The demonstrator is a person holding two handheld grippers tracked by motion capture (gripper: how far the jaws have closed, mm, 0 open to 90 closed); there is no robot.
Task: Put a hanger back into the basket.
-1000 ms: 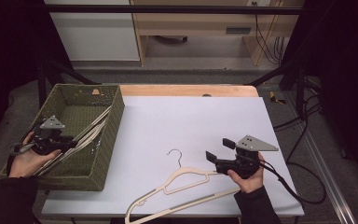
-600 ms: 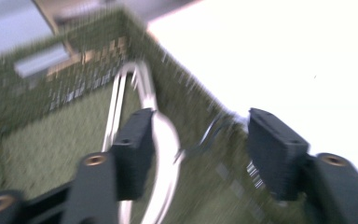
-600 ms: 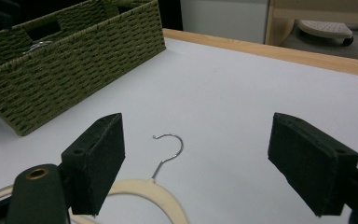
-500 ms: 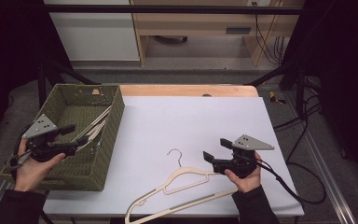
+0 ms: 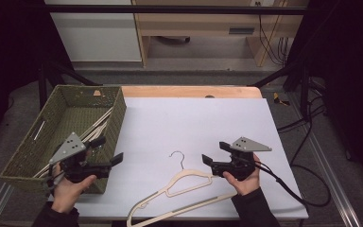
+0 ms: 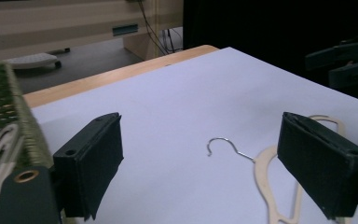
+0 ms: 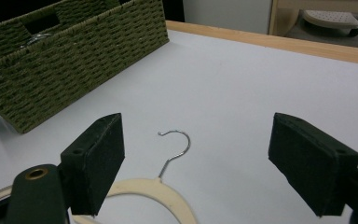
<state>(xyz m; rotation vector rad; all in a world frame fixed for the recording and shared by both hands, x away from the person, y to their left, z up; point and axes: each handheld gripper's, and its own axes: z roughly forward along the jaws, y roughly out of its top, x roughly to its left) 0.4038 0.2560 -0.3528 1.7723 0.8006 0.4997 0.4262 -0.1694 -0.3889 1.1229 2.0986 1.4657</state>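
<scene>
Two grippers: both in the high view, one in each of the person's hands, over a white table (image 5: 194, 123).
High view, left gripper (image 5: 109, 160): at the near right corner of the green woven basket (image 5: 33, 146), jaws pointing right across the table — they have just been opening, nothing between them.
High view, right gripper (image 5: 213, 160): jaws apart and empty, pointing left, just beside the shoulder of the cream hanger (image 5: 179, 189).
High view, hanger: flat on the table near its front edge, metal hook toward the far side, between the two grippers and nearer the right one.
High view, basket: more pale hangers (image 5: 97, 128) lie inside it.
Left gripper view: black jaws wide apart, the hanger's hook (image 6: 223, 145) seen between them on the white surface, well ahead; basket wall (image 6: 9, 107) at the left edge.
Right gripper view: jaws spread — the hook (image 7: 175, 149) and the cream neck (image 7: 149, 189) lie between them on the table, untouched; the basket (image 7: 70, 56) stands beyond at upper left.
</scene>
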